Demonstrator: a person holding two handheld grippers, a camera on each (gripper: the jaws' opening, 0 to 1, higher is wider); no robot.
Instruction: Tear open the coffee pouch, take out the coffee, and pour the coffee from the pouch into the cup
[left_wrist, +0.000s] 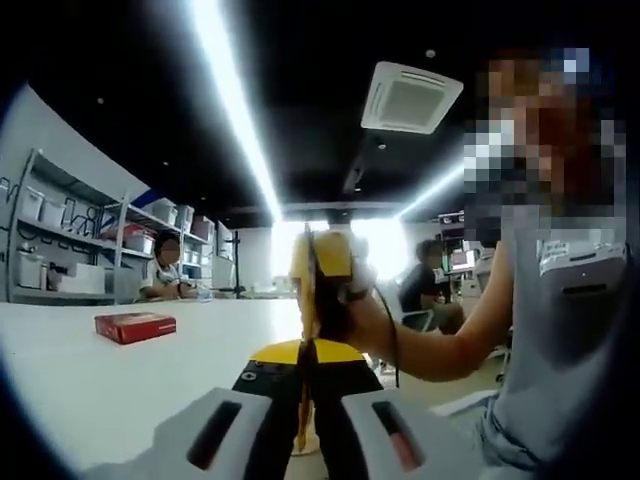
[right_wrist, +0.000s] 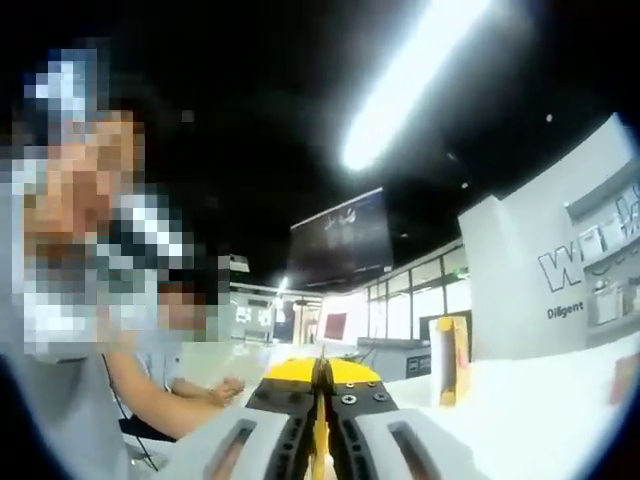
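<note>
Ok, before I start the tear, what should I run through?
1. Left gripper shut on the coffee pouch: ok.
2. Right gripper shut on the pouch: ok.
3. Pouch edge-on between both grippers, above the table: ok.
4. Tear already begun: cannot tell.
5. Cup's place for pouring: cannot tell.
6. Red box lying apart from the grippers: ok.

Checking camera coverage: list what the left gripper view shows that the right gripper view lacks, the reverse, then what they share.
Left gripper view: a red box on the white table, shelves of bins, a ceiling vent.
Right gripper view: an upright yellow packet, a wall with lettering.
Both: the view's own gripper, left gripper and right gripper, shut on the thin yellow coffee pouch; strip lights overhead.
</note>
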